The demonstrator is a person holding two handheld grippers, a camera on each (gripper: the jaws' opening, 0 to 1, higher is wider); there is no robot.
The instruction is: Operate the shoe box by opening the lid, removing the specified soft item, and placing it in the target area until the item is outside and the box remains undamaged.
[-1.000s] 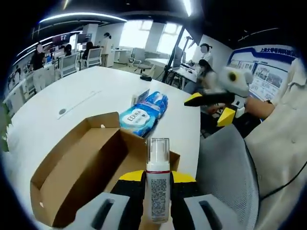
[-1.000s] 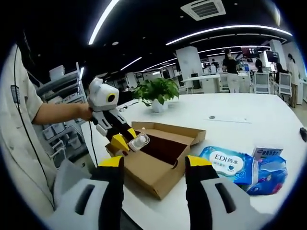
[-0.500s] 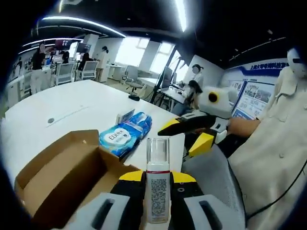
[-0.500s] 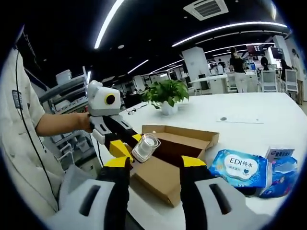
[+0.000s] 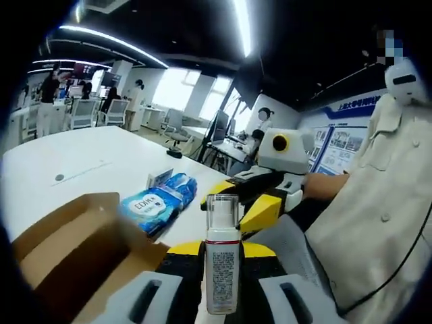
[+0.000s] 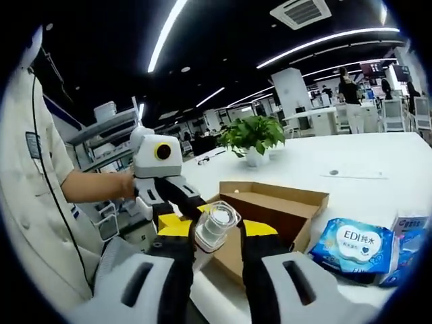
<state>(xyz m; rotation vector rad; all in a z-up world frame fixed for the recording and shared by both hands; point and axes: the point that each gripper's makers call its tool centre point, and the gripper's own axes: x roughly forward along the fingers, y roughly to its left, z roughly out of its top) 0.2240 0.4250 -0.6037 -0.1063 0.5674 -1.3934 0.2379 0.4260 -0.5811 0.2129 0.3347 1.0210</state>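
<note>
A white pump bottle (image 5: 221, 260) with a clear cap stands upright between the jaws of my left gripper (image 5: 221, 251), which is shut on its body. My right gripper (image 5: 235, 202) reaches in from the right, one jaw on each side of the cap. In the right gripper view the bottle (image 6: 214, 228) sits between my right gripper's (image 6: 217, 233) yellow pads, which press against the cap. The left gripper (image 6: 189, 212) holds the bottle from behind. The open brown shoe box (image 5: 61, 250) (image 6: 283, 202) lies on the white table, below and beside the bottle.
A blue pack of wet wipes (image 5: 150, 202) (image 6: 358, 246) lies on the white table (image 5: 81, 162) past the box. A potted plant (image 6: 253, 135) stands further back. The person's pale sleeve (image 5: 378, 223) is at the right. Office desks and people are far behind.
The two grippers have come together. My right gripper's jaws have narrowed from wide apart to tight around the bottle's cap. The left gripper still holds the bottle, now lifted clear of the box.
</note>
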